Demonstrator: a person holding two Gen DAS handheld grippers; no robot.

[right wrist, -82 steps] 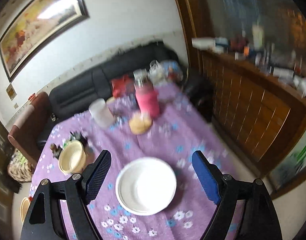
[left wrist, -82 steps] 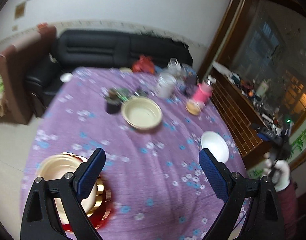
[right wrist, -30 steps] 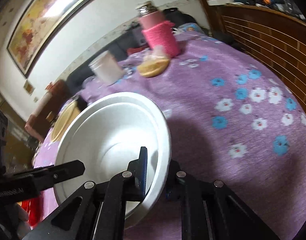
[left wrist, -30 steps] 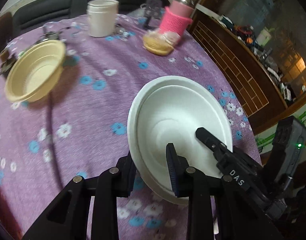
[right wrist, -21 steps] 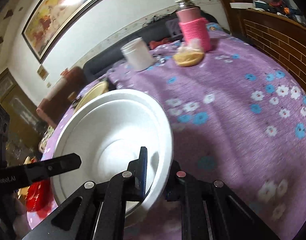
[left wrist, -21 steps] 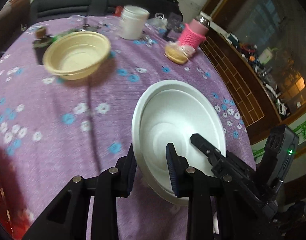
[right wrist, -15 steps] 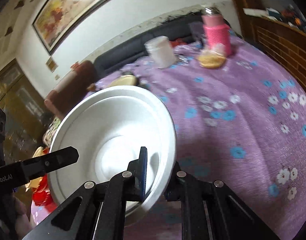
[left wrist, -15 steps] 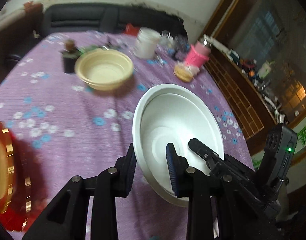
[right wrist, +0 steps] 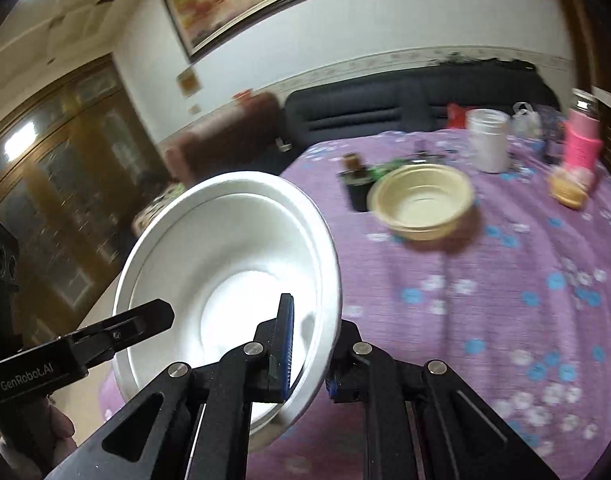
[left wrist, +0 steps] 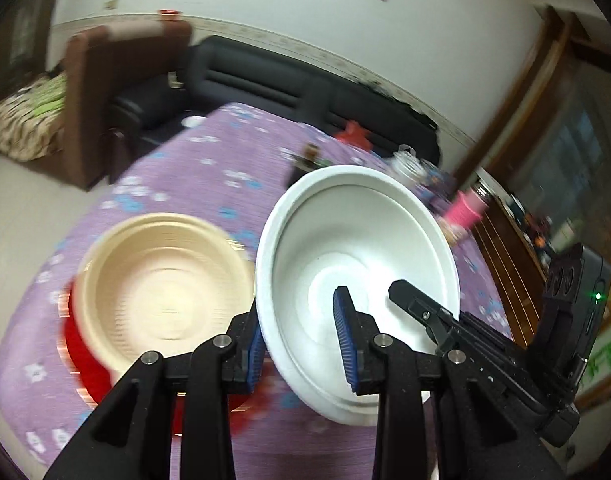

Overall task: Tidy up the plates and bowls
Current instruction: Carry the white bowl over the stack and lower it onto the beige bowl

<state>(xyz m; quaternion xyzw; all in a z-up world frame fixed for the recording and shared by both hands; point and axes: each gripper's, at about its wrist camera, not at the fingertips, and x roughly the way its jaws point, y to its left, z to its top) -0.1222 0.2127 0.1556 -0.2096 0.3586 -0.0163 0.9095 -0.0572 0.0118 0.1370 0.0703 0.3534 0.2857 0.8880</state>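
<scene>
Both grippers hold one white bowl in the air above the purple flowered tablecloth. My left gripper is shut on its near-left rim. My right gripper is shut on the opposite rim of the white bowl. Just left of the white bowl, a cream bowl sits on a red and gold stack. A second cream bowl stands further back on the table.
A white jar, a pink-sleeved bottle, a small orange dish and a dark container stand at the table's far side. A black sofa and a brown armchair lie beyond. A wooden cabinet is at the right.
Both grippers have carried the white bowl leftward across the table; it now hangs beside the cream bowl on the red and gold stack, which has come close into the left wrist view.
</scene>
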